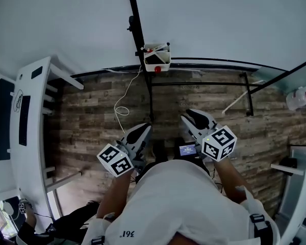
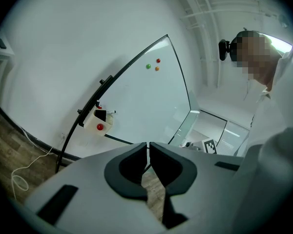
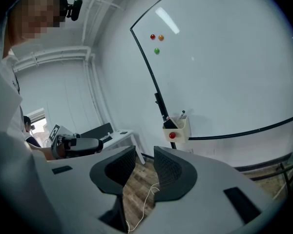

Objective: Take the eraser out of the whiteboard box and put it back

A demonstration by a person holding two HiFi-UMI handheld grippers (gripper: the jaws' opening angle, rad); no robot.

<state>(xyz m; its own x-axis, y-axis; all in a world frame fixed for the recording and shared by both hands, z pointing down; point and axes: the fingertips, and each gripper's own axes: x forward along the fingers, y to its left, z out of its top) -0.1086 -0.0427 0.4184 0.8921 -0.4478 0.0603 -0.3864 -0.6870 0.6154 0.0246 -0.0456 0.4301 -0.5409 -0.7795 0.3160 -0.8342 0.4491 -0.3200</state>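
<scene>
The white whiteboard box (image 1: 157, 59) hangs on the black upright at the whiteboard's lower edge, with a red magnet on its front. A black eraser (image 1: 155, 56) and a marker stand in it. In the left gripper view the box (image 2: 97, 121) with the eraser (image 2: 101, 115) is far off to the left. The right gripper view shows the box (image 3: 177, 129) ahead, above the jaws. My left gripper (image 1: 143, 130) is shut and holds nothing. My right gripper (image 1: 193, 116) is open and holds nothing. Both are held well short of the box, over the wood floor.
A white desk (image 1: 30, 116) stands at the left. A white cable (image 1: 123, 105) lies looped on the floor under the box. The stand's black frame (image 1: 247, 91) runs to the right, near a bottle (image 1: 300, 98). Another person (image 1: 25, 227) sits at the lower left.
</scene>
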